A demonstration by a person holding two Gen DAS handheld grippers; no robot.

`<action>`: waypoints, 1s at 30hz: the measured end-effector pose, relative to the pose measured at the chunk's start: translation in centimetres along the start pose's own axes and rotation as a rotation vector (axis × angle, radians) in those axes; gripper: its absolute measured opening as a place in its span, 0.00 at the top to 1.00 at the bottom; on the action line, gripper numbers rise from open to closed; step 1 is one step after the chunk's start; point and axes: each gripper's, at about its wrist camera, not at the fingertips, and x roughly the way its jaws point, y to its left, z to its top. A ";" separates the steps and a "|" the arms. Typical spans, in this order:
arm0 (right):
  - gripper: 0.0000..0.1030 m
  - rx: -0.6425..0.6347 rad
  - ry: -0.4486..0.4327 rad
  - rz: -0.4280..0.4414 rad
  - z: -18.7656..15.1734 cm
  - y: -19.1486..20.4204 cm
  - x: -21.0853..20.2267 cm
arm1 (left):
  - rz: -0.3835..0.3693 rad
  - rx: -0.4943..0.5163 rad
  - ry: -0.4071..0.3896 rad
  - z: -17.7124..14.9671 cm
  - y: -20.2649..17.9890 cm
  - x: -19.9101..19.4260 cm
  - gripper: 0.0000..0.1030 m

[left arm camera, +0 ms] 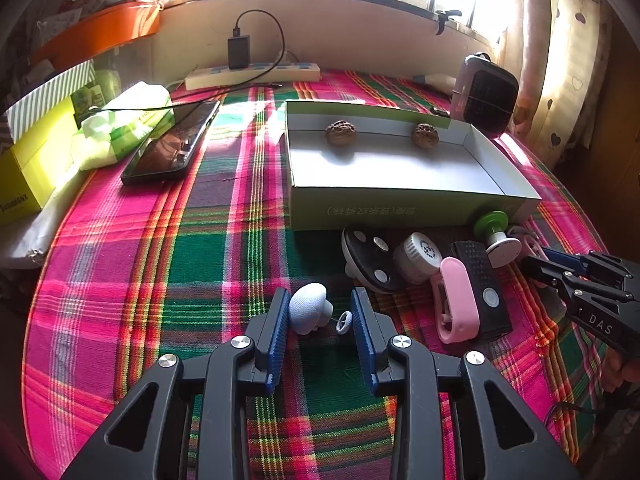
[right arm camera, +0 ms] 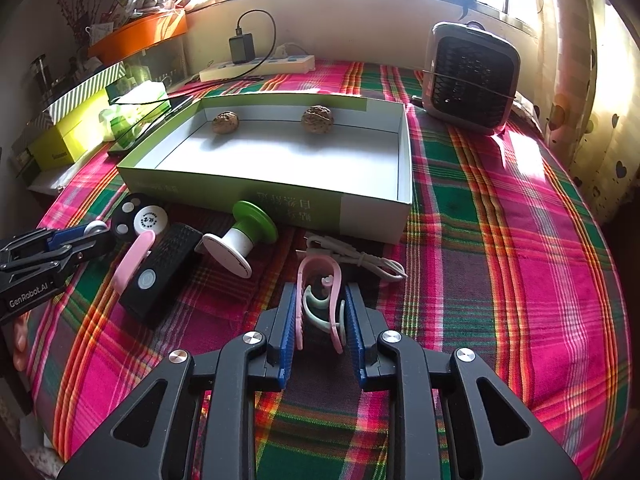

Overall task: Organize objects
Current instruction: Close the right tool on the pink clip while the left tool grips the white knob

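Observation:
A shallow open box (left arm camera: 400,200) (right arm camera: 360,208) holds two walnuts (left arm camera: 340,132) (left arm camera: 425,135). In front of it lie a black disc (left arm camera: 370,258), a white round dial (left arm camera: 418,256), a pink clip (left arm camera: 458,300), a black remote (left arm camera: 482,284) and a green-and-white spool (left arm camera: 496,234). My left gripper (left arm camera: 321,316) is open around a pale blue mushroom-shaped object (left arm camera: 306,306), which lies on the cloth. My right gripper (right arm camera: 321,312) stands around a pink looped clip (right arm camera: 320,284), its pads close against the clip's sides.
A phone (left arm camera: 172,144), a tissue pack (left arm camera: 124,124) and yellow boxes (left arm camera: 36,160) lie at the left. A power strip (left arm camera: 256,74) sits at the back, a small fan heater (right arm camera: 470,76) at the back right. A white cable (right arm camera: 360,260) lies by the box.

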 end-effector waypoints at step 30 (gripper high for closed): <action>0.76 0.018 -0.018 0.011 -0.3 -0.1 -0.5 | 0.001 0.013 -0.021 0.4 -0.3 -0.8 0.72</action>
